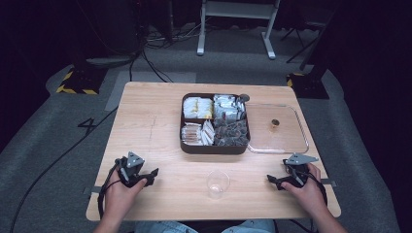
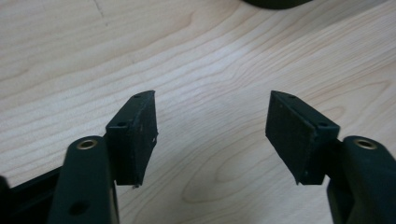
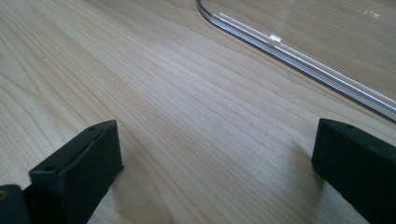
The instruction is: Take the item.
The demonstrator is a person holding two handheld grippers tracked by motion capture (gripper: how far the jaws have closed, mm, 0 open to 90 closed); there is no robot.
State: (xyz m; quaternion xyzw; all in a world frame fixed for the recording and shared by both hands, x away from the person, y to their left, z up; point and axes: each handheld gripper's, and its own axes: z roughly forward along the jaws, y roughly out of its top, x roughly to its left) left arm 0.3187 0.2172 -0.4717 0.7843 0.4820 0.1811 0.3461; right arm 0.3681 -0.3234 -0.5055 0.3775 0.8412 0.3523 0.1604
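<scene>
With both the left gripper (image 1: 151, 175) and right gripper (image 1: 273, 180) spread wide and empty either side of the clear cup (image 1: 217, 183), a hasty reach could easily tip it over.

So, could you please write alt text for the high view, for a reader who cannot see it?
A person's two hands rest handheld tongs, the left tongs and the right tongs, on a wooden table, either side of a clear plastic cup. Beyond stand a dark four-compartment tray of wrapped snacks and its clear lid.
</scene>
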